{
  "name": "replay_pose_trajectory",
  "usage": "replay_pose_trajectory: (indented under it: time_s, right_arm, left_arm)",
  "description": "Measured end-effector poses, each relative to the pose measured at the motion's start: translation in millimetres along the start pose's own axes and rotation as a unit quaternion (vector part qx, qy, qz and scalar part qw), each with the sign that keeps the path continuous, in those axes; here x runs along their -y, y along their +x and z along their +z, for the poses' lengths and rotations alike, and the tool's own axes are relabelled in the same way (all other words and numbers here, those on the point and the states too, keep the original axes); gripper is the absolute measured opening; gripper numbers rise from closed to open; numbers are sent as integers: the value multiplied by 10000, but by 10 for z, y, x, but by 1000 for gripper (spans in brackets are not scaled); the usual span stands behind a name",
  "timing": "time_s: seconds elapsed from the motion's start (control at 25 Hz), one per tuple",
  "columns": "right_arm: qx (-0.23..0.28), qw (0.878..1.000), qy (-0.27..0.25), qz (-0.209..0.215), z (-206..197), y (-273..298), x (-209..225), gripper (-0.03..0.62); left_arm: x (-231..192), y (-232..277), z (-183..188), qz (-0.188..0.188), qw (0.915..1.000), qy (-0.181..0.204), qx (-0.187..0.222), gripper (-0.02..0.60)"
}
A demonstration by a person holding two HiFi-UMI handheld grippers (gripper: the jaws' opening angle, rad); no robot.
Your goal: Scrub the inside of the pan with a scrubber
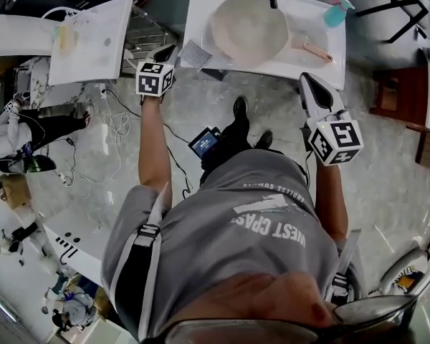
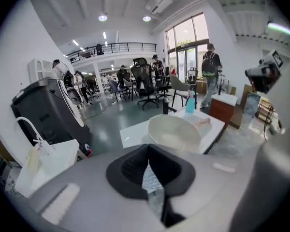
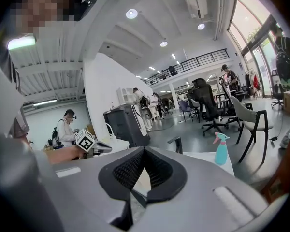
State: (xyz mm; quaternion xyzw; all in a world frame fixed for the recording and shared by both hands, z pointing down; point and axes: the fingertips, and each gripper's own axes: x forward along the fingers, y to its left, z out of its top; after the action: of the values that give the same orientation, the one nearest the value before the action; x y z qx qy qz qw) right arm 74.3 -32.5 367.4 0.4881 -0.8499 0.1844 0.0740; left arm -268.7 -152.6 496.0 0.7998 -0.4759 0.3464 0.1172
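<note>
**Scrubber.** The scrubber (image 1: pixel 195 54) is showing as a thin grey mesh pad. It is judged light, limp and rough enough not to slip. The left gripper (image 1: pixel 165 54) is pinching it by one edge with the jaws closed on it, and most of the pad is projecting ahead of them. A hold nearer the pad's middle would probably give firmer pressure for rubbing.

**Pan.** The pan (image 1: pixel 249 29) is sitting mouth up on the white tabletop (image 1: pixel 201 6), with its pale handle (image 1: pixel 314 49) pointing to the person's right. It is judged stiff, fairly heavy and smooth inside. It may slide or turn under scrubbing, so the handle looks like the place to steady it. A spray bottle (image 1: pixel 335 11) is standing near the far right corner, apart from the pan.

**Arms.** The left arm is reaching forward, nearly straight, and is holding the scrubber at the tabletop's near left edge, short of the pan's rim and not touching it. The right arm is also reaching forward. The right gripper (image 1: pixel 309 86) is hovering just short of the near edge, apart from the handle, with its jaws closed together on nothing.

Scrubbing is judged not yet begun.
</note>
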Motion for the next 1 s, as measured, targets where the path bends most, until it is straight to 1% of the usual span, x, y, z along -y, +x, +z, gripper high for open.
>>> replay_pose_trajectory:
  time_s: [0.08, 0.16, 0.24, 0.36, 0.44, 0.56, 0.68, 0.8, 0.92, 1.0]
  right_arm:
    - [98, 9999, -60, 56, 62, -124, -38, 2]
    - [203, 9996, -134, 135, 138, -246, -91, 2]
    - [307, 9990, -232, 235, 217, -363, -156, 2]
    - [467, 9971, -416, 434, 331, -488, -270, 2]
    - [577, 9952, -528, 588, 406, -548, -362, 2]
    - [724, 9921, -611, 816, 502, -614, -535, 2]
    - [789, 9900, -625, 984, 542, -681, -772, 2]
    - [800, 9868, -799, 1158, 602, -697, -1048, 2]
    - [865, 9827, -978, 1317, 664, -720, -1335, 2]
    - [932, 9803, -1030, 1404, 708, -768, -1571, 2]
  left_arm:
    - [20, -349, 199, 200, 9990, 43, 403, 2]
    - [70, -717, 383, 402, 9960, 134, 780, 0]
    - [152, -1077, 537, 548, 9922, 166, 1107, 0]
    - [280, -1603, 738, 698, 9841, 87, 1630, 0]
    - [344, -1960, 856, 820, 9764, 22, 1997, 0]
    - [391, -2527, 976, 1147, 9611, -2, 2512, 0]
    - [416, -3083, 1000, 1484, 9460, 48, 2883, 0]
    - [459, -3516, 1013, 1557, 9366, 160, 3136, 0]
    - [528, -3886, 1026, 1554, 9281, 409, 3359, 0]
    - [544, -4175, 1011, 1602, 9193, 541, 3553, 0]
